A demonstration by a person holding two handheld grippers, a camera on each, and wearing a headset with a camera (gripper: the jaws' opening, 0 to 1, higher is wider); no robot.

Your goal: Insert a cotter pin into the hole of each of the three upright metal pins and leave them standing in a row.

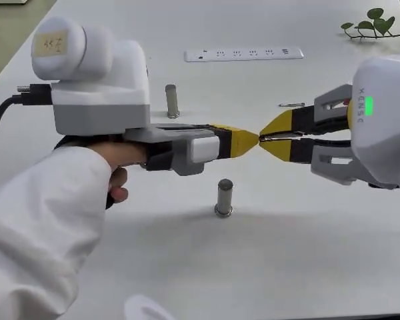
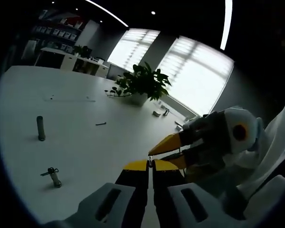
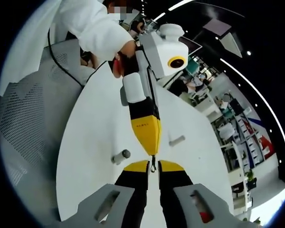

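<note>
While the cotter pin is held in mid-air above the table, both tools meet on it tip to tip. The right gripper is closed narrowly on it, and the left gripper, jaws drawn tight, appears to pinch the same pin. This is probably a regrip to align it for insertion. The near metal pin and far metal pin stand upright, well apart. A spare cotter pin lies beyond.

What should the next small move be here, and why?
Probably draw the left gripper back: its shut tips meet the cotter pin pinched in the right gripper, and the nearest metal pin below stands upright with no cotter pin visible in it.
</note>
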